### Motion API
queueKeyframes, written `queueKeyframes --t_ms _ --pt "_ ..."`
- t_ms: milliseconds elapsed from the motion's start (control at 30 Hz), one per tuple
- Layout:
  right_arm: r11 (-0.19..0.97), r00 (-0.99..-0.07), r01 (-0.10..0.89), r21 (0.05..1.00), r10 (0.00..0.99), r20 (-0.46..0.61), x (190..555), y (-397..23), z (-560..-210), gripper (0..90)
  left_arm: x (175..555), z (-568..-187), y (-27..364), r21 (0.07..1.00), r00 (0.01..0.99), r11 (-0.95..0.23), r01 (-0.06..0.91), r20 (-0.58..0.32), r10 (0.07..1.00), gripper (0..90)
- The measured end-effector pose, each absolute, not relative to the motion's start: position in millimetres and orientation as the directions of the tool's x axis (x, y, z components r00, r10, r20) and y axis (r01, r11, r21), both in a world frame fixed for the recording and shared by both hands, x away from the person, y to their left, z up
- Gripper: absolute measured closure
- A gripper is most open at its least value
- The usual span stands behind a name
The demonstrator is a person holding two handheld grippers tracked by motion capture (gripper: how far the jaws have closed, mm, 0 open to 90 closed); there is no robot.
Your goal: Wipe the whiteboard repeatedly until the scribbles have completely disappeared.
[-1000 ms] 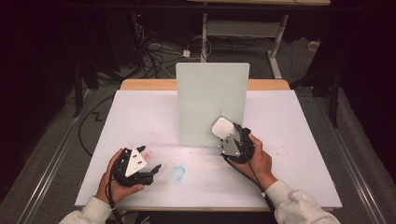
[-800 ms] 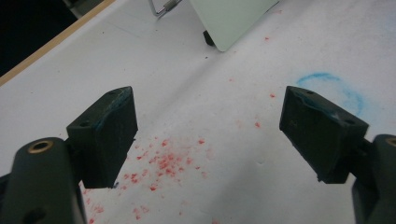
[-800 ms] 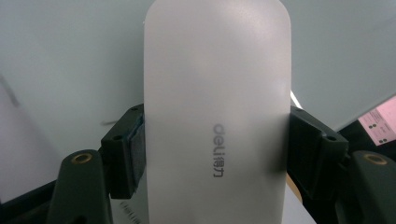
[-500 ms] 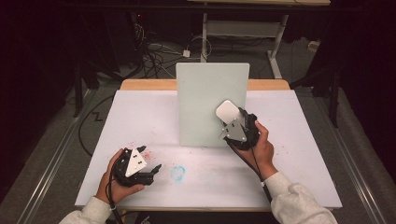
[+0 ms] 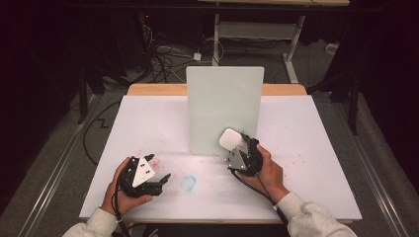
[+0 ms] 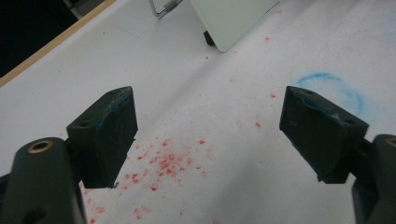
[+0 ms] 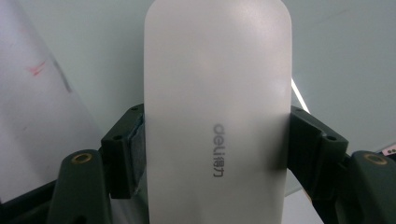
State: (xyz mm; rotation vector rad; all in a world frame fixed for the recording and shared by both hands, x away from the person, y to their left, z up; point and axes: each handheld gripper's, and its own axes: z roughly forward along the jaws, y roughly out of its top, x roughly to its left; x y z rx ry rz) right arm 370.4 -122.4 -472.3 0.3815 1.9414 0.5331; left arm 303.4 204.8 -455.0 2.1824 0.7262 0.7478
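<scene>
A white eraser (image 7: 217, 116) is clamped between the jaws of the right gripper (image 5: 240, 154), at the lower right of the upright board (image 5: 225, 103). Whether it touches the board cannot be told from above. It should be kept flat and pressed evenly. The left gripper (image 5: 148, 178) is held open, empty, over the near left table (image 5: 321, 148).

The right claw (image 5: 236, 148), clamped on the white eraser (image 5: 232, 139), has apparently slid back down the board (image 5: 225, 98).
</scene>
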Motion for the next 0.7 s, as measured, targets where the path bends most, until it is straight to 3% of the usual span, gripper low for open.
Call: queueKeyframes --t_ms 333,700 --pt "0.867 -0.404 0.032 0.498 0.467 -0.787 369.7 -129.1 -473.6 30.9 303.2 -454.9 204.3 0.758 0.676 -0.593 0.27 0.29 0.678 18.4" --pt "0.818 -0.349 0.063 0.572 0.555 -0.756 379.1 -153.7 -451.9 30.9 303.5 -455.0 203.7 0.755 0.677 -0.598 0.269 0.292 0.675 18.4"
